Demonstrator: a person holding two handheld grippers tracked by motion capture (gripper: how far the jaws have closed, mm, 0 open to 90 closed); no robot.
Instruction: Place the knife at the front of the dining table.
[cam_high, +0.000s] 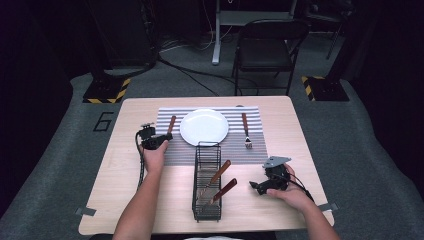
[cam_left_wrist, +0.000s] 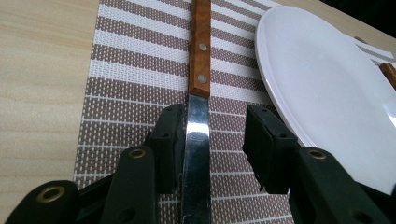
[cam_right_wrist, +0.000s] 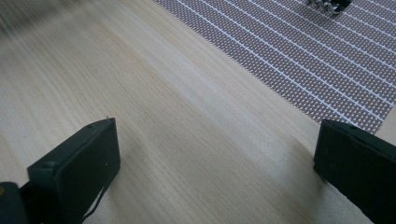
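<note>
A knife (cam_left_wrist: 200, 56) with a wooden handle and a steel blade lies on the striped placemat (cam_left_wrist: 130, 70), just left of the white plate (cam_left_wrist: 327, 88). My left gripper (cam_left_wrist: 215, 119) is low over the mat with the blade between its jaws. The blade lies against the left jaw and the right jaw stands clear of it, so the gripper is open. From above, my left gripper (cam_high: 159, 141) sits at the near end of the knife (cam_high: 171, 124). My right gripper (cam_high: 256, 186) rests open over bare table right of the wire rack (cam_high: 207, 150).
The plate (cam_high: 204, 126) sits mid-mat, with a fork (cam_high: 245, 131) to its right, tines toward me. Two wooden-handled utensils (cam_high: 220, 172) lie in the rack. In the right gripper view, the placemat (cam_right_wrist: 303, 56) edge runs diagonally ahead. A chair stands beyond the table.
</note>
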